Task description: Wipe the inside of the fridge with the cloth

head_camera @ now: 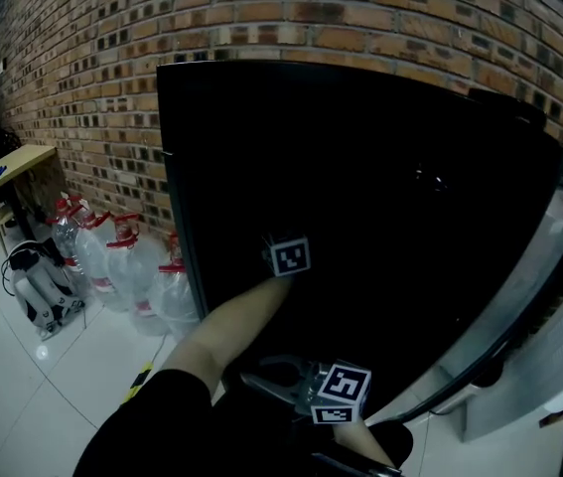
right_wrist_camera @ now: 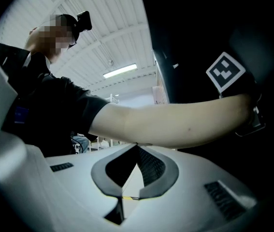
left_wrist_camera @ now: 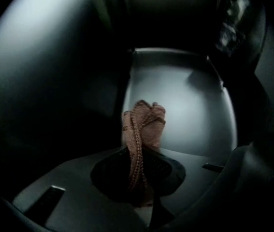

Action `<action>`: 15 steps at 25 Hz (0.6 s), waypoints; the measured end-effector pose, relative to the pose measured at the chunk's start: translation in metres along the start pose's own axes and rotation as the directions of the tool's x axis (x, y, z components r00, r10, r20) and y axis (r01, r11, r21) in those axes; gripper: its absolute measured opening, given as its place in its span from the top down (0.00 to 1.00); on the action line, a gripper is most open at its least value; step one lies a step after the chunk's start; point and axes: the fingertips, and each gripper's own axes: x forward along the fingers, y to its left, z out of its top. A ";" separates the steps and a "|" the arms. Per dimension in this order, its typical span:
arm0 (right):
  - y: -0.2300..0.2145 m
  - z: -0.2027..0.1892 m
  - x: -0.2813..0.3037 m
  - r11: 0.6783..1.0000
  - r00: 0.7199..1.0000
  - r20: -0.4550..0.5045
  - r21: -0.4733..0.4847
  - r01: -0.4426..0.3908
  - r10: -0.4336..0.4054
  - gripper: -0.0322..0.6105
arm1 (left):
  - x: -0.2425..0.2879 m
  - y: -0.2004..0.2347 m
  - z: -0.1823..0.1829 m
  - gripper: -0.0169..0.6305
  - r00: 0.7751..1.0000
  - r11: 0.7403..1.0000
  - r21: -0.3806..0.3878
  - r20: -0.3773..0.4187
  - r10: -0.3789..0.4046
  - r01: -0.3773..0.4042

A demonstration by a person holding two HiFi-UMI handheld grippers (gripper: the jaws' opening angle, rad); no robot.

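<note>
Left gripper view shows the left gripper (left_wrist_camera: 137, 151) clenched on the brownish cloth (left_wrist_camera: 145, 122), which stands up from its jaws in front of a pale wall (left_wrist_camera: 185, 105) inside the dark fridge (head_camera: 380, 167). The right gripper (right_wrist_camera: 136, 146) is closed, with nothing in it.

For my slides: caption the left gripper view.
Left gripper clamps a bunched brown woven cloth before the fridge's pale inner wall.

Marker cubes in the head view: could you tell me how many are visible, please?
2. One marker cube is mid-frame, against the black fridge; the other is lower, near the bottom edge.
</note>
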 end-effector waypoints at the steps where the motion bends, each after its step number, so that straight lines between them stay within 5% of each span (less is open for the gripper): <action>1: 0.004 -0.001 0.000 1.000 1.000 0.000 0.004 -0.004 0.004 0.94 | -0.004 -0.002 -0.004 0.89 0.999 0.999 -0.035 -0.008 -0.032 0.032; 6: 0.016 -0.009 0.012 0.999 0.999 -0.033 -0.009 -0.037 0.036 0.94 | -0.029 -0.046 -0.029 0.89 0.957 0.950 -0.142 -0.043 -0.285 0.277; 11: 0.020 -0.018 0.016 0.999 0.997 -0.070 -0.017 -0.028 0.026 0.94 | -0.053 -0.123 -0.051 0.89 0.829 0.825 -0.157 -0.061 -0.556 0.543; 14: 0.020 -0.021 0.012 1.000 0.998 -0.065 -0.004 -0.010 0.010 0.94 | -0.061 -0.164 -0.068 0.89 0.739 0.737 -0.221 -0.089 -0.668 0.639; 15: 0.019 -0.021 0.010 1.000 0.998 -0.060 0.000 0.000 0.000 0.94 | -0.062 -0.174 -0.074 0.89 0.725 0.724 -0.242 -0.103 -0.681 0.646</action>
